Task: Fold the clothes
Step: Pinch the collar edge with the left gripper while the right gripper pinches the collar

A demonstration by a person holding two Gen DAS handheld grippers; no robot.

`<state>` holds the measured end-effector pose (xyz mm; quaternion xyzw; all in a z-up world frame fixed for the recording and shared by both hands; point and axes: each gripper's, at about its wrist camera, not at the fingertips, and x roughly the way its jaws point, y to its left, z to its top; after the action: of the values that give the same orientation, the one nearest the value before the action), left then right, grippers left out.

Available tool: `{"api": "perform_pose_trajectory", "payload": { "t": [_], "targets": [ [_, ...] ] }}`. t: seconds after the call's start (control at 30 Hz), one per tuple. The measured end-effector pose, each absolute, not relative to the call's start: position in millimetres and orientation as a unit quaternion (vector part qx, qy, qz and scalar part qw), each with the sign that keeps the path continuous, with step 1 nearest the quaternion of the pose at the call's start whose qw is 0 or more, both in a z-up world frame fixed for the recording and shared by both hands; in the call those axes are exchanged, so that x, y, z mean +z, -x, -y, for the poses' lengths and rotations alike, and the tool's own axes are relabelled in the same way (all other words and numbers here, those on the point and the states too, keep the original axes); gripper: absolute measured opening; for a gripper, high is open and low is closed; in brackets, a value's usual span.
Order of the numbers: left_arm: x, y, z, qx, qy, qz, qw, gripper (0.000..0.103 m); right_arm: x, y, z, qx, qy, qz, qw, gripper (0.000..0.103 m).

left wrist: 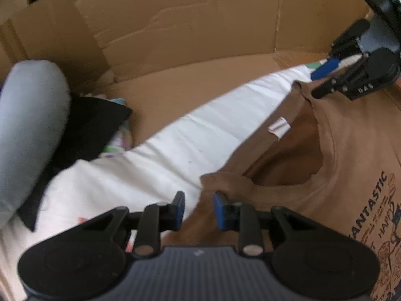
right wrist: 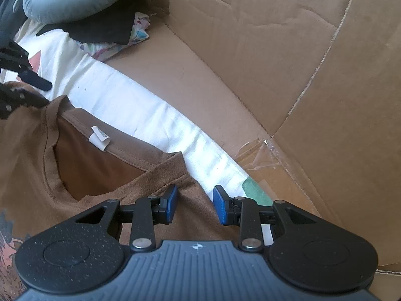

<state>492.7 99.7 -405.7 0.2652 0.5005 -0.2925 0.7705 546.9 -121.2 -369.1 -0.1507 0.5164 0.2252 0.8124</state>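
A brown T-shirt (left wrist: 351,150) with a printed front lies on white cloth (left wrist: 200,138); its collar faces me, with a white label (left wrist: 278,126) inside the neck. My left gripper (left wrist: 199,209) is open over the shirt's left shoulder, with brown fabric between the blue pads. My right gripper (right wrist: 195,204) is open over the other shoulder of the shirt (right wrist: 100,175), fabric between its pads too. The right gripper also shows in the left wrist view (left wrist: 323,80), and the left gripper's fingers (right wrist: 35,81) show at the left edge of the right wrist view.
Brown cardboard walls (left wrist: 188,25) and a cardboard floor (right wrist: 213,95) surround the white cloth (right wrist: 140,107). A pale blue cushion (left wrist: 27,130) lies on black fabric (left wrist: 92,125) and patterned cloth (right wrist: 110,42) at the far left.
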Motion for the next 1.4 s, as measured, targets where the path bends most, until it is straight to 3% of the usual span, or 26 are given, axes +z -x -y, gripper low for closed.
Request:
{"api": "perform_pose_trajectory", "payload": {
  "t": [0.33, 0.43, 0.47, 0.57, 0.8, 1.0, 1.2, 1.27, 1.3, 1.4],
  "targets": [
    [-427, -490, -87, -0.29, -0.286, -0.507, 0.759, 0.022, -373, -550, 110, 0.241, 0.173, -0.515, 0.804, 0.037],
    [-427, -488, -84, -0.291, -0.291, -0.508, 0.757, 0.012, -376, -550, 104, 0.246, 0.18, -0.519, 0.798, 0.025],
    [-426, -488, -83, -0.291, -0.291, -0.508, 0.757, 0.01, -376, -549, 102, 0.248, 0.182, -0.521, 0.796, 0.015],
    [-423, -489, -86, -0.281, -0.279, -0.506, 0.767, 0.008, -372, -543, 97, 0.246, 0.202, -0.514, 0.797, 0.003],
    [-399, -494, -86, -0.267, -0.295, -0.465, 0.791, 0.007, -349, -536, 103, 0.225, 0.207, -0.473, 0.826, 0.002],
    [-412, -491, -81, -0.255, -0.312, -0.46, 0.791, 0.008, -355, -532, 99, 0.202, 0.212, -0.462, 0.837, 0.002],
    [-427, -490, -78, -0.234, -0.315, -0.462, 0.795, 0.015, -372, -539, 100, 0.178, 0.183, -0.49, 0.834, 0.004],
    [-418, -490, -83, -0.234, -0.309, -0.456, 0.801, 0.033, -368, -540, 103, 0.178, 0.168, -0.491, 0.836, 0.007],
    [-411, -489, -86, -0.233, -0.306, -0.45, 0.806, 0.037, -362, -538, 105, 0.179, 0.167, -0.485, 0.839, 0.008],
    [-388, -489, -96, -0.231, -0.274, -0.443, 0.821, 0.037, -348, -533, 110, 0.183, 0.165, -0.478, 0.843, 0.009]
  ]
}}
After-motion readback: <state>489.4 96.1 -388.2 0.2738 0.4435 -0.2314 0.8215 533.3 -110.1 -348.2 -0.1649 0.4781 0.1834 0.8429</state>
